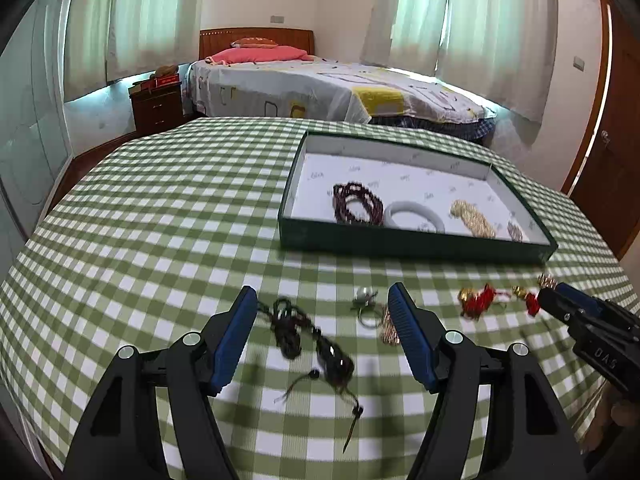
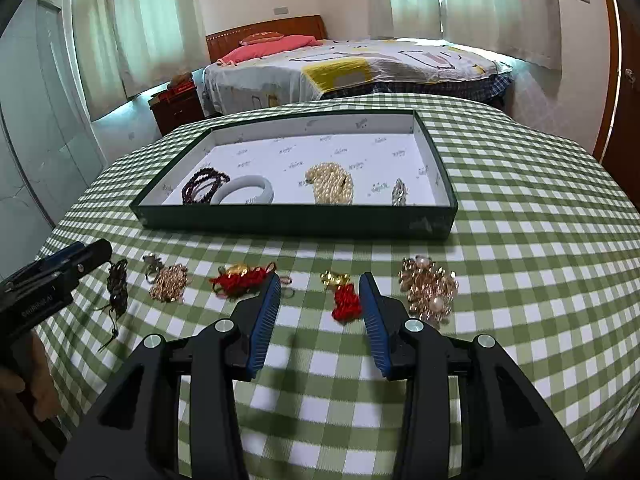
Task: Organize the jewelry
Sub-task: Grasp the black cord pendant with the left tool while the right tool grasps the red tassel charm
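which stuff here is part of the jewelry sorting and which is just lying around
Job: green tray, loose dark bead strand, pearl ring, red knot charms, gold pearl cluster, left gripper, right gripper.
Lying about: bed, nightstand, curtains.

Soft daylight enters through the curtained windows [image 1: 460, 12]; fisheye distortion bows the checkered tablecloth [image 1: 160, 220] and darkens frame corners, while motion blur smears the dark beaded bracelet [image 1: 308, 336] and red tassel charm [image 2: 346, 302].
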Available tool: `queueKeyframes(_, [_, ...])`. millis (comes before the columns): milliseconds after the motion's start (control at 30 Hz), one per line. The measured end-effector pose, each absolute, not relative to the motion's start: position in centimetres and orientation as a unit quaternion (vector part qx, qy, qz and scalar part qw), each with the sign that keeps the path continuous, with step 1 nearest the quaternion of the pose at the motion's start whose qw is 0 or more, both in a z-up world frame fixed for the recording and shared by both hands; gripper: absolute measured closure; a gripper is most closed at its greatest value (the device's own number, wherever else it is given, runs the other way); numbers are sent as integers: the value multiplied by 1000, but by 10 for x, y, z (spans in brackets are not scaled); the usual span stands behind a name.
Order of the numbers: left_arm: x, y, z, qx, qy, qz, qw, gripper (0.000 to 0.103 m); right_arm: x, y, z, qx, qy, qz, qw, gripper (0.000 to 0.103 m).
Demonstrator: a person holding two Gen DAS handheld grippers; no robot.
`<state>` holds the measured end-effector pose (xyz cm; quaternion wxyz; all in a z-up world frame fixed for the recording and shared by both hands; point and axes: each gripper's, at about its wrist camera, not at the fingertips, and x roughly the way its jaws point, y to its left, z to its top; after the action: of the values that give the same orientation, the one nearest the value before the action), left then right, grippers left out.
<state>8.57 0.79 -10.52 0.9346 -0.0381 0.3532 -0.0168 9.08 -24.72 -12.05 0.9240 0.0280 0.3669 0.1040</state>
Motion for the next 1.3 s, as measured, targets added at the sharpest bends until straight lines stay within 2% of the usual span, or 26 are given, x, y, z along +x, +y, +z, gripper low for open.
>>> queueKeyframes(500, [78, -2, -126, -26, 380, -22, 924, 55, 84, -251, -124, 41, 370, 105, 922, 63])
queueKeyframes(767, [79, -9, -138, -5, 392, -24, 920, 56, 85, -251, -127, 42, 373, 104, 921, 63])
queueKeyframes(800, [79, -9, -139, -4, 391, -25, 920, 60, 85, -251, -127, 42, 373, 104, 921, 63])
queueKeyframes(833, [79, -9, -140, -6, 394, -28, 919, 72, 85, -251, -127, 41, 373, 104, 921, 63])
queueKeyframes(933, [79, -8, -142, -3, 393, -26, 919, 80, 86, -253, -128, 41, 375, 104, 920, 63])
queueKeyframes(1300, [78, 3, -135, -11, 381, -23, 924, 81, 91, -255, -130, 41, 378, 100, 919, 63])
